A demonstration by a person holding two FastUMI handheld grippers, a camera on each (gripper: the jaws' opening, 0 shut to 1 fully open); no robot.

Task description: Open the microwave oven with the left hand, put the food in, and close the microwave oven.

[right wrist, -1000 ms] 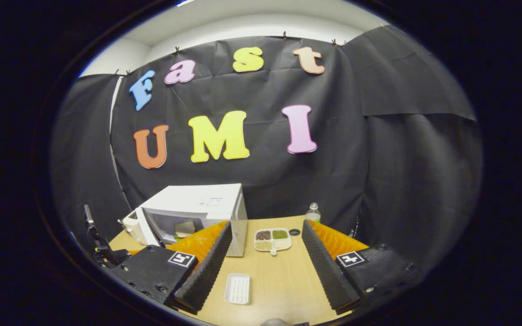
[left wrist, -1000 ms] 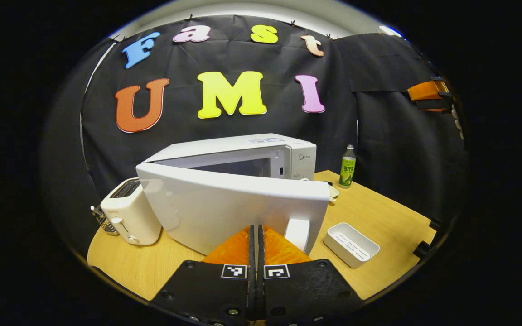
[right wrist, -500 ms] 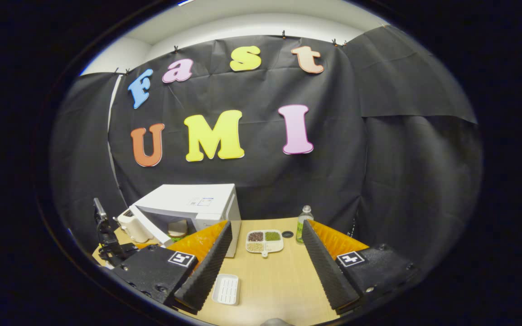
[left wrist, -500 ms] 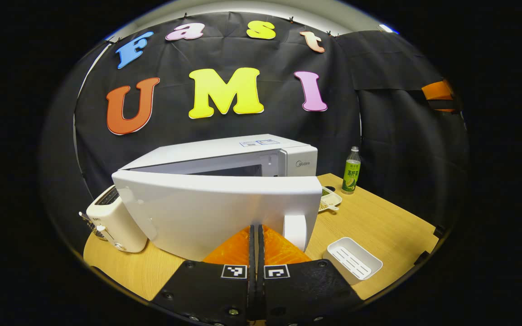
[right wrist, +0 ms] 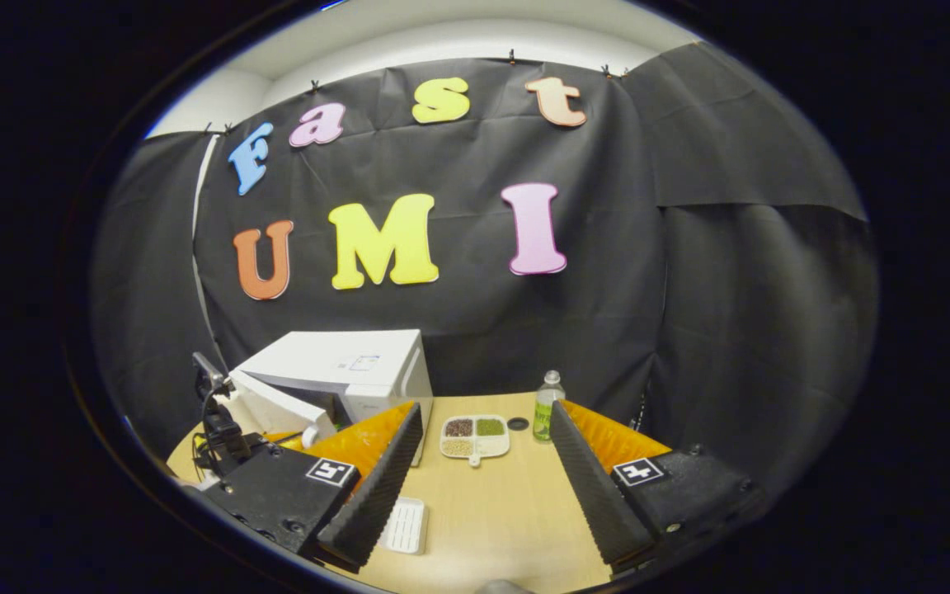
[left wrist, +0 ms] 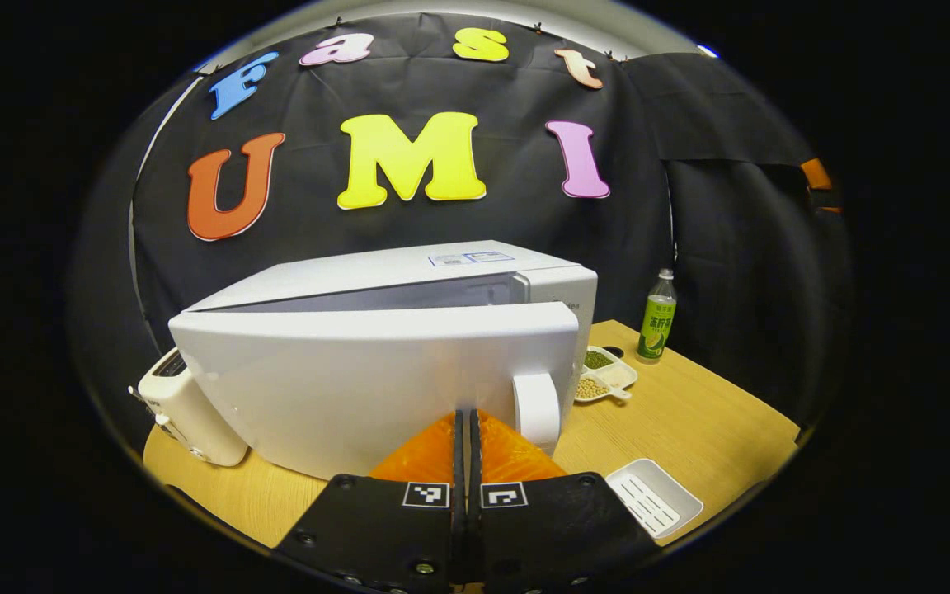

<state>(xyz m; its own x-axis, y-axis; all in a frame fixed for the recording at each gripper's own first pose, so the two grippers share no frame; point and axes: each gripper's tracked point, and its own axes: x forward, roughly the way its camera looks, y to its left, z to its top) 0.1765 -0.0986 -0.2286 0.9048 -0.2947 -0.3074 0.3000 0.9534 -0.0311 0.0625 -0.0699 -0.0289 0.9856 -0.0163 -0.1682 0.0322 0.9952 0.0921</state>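
Observation:
The white microwave (left wrist: 409,276) stands in the middle of the table, its door (left wrist: 359,388) swung almost against the body with a narrow gap left along the top. My left gripper (left wrist: 465,419) is shut with nothing between its fingers, and its tips rest against the door just left of the white handle (left wrist: 536,410). The door hides the inside. In the right gripper view the microwave (right wrist: 343,367) sits at the left with its door (right wrist: 277,404) ajar. My right gripper (right wrist: 486,410) hangs open and empty above the table, well back from the microwave.
A white toaster (left wrist: 186,408) stands left of the microwave. A divided dish of beans (left wrist: 607,375), a green-labelled bottle (left wrist: 656,326) and a white slotted tray (left wrist: 656,497) lie to its right on the wooden table (left wrist: 689,412). A small black disc (right wrist: 517,423) lies near the bottle.
The microwave door has swung from half open to nearly closed, with my shut left gripper following it forward. The right gripper stayed open and shifted only slightly.

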